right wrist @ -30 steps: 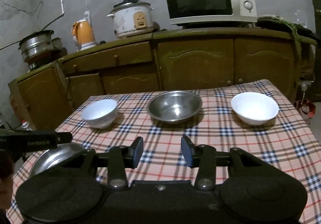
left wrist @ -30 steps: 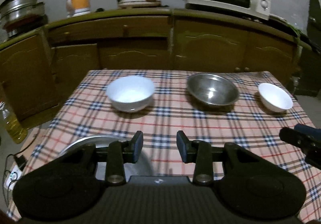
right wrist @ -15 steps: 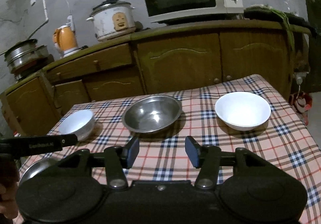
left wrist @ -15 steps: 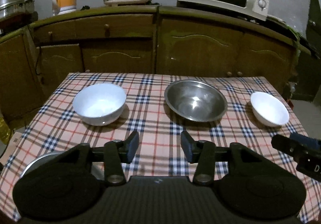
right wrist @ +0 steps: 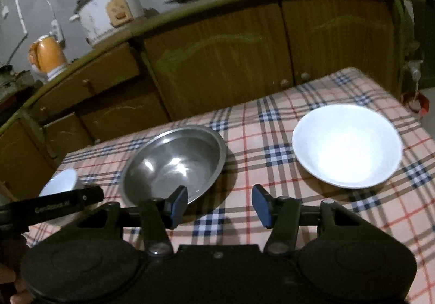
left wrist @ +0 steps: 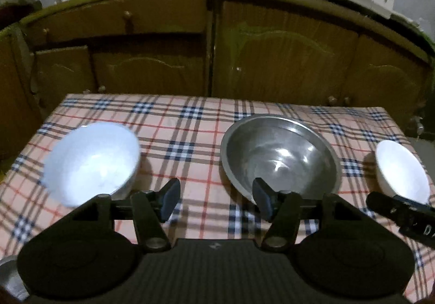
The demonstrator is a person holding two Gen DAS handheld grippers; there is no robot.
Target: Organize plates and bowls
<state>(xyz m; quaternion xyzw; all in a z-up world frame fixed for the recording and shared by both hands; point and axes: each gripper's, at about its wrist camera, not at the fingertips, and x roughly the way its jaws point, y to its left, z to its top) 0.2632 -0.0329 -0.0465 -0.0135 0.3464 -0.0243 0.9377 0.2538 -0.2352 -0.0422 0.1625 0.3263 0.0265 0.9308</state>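
**Both grippers wide and empty over three bowls: where a pickup could slip**

The table (left wrist: 190, 124), covered in a plaid cloth, carries everything, and the cloth is the first risk: I judge that a rim dragged sideways instead of lifted could bunch the fabric and shift the neighbouring bowls.

The steel bowl (left wrist: 280, 154) sits in the middle of the table and is the largest piece. Its wall looks thin, smooth and shiny, so a pinch on the rim may slide off, and if it is tipped it could clatter against the white bowls on either side.

The wide white bowl (right wrist: 346, 149) stands well apart to the right of the steel one, near the table's right edge. It appears ceramic; a shallow bite on its rim could let it rotate and drop, or a nudge outward could send it toward the edge.

The smaller white bowl (left wrist: 92, 159) rests on the left side, just ahead of the left gripper's left finger. Its steeper wall could pivot in a one-sided grip.

The left gripper (left wrist: 216, 202) and the right gripper (right wrist: 220, 206) both have their jaws spread, holding nothing, above the cloth. They are close together, so they could collide if both reach for the steel bowl.
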